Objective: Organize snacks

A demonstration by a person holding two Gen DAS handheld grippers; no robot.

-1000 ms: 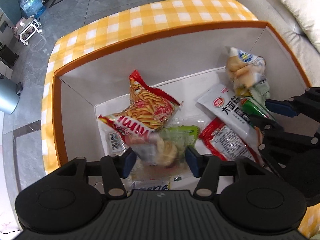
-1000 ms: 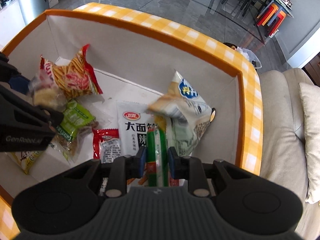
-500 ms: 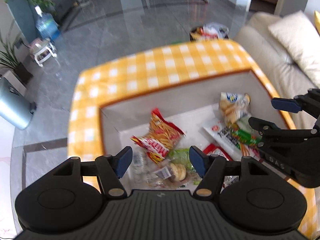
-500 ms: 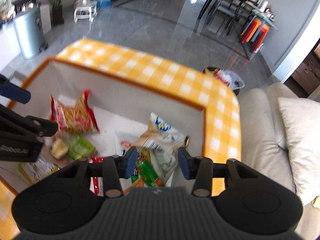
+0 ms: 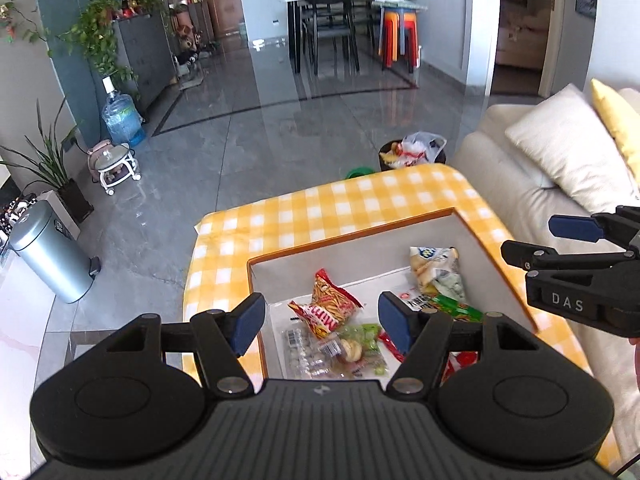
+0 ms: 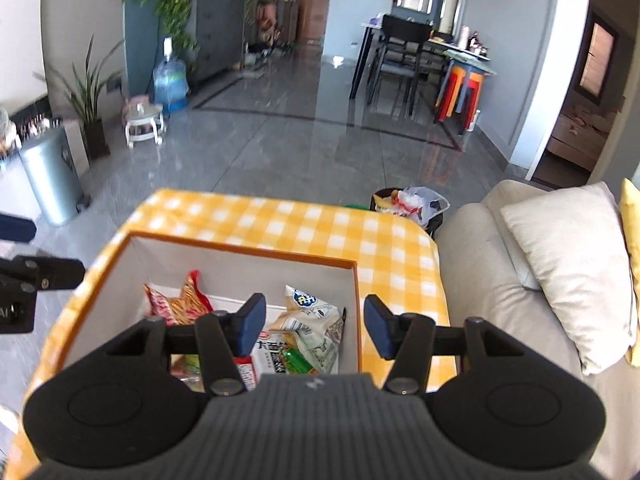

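An orange-rimmed box (image 5: 352, 241) with white inner walls stands on a yellow checked tablecloth (image 5: 360, 204) and holds several snack packs. A red pack of sticks (image 5: 328, 300) leans at its left, a beige pack (image 5: 434, 264) at its right, a green pack (image 5: 458, 306) and a clear pack (image 5: 320, 350) lie on the bottom. My left gripper (image 5: 322, 322) is open and empty, high above the box. My right gripper (image 6: 314, 324) is open and empty, also above the box (image 6: 240, 254). The right gripper also shows in the left wrist view (image 5: 576, 236).
A cream sofa (image 5: 532, 168) with a white cushion (image 6: 568, 256) runs along the right. A bin with a plastic bag (image 5: 412, 152) stands beyond the table. A metal pedal bin (image 5: 52, 256), plants and a water bottle (image 5: 120, 120) are at the left. A dining table with stools is far back.
Both grippers have let go of their snacks in the box, opened wide and risen well above it. The snacks now lie in the box.
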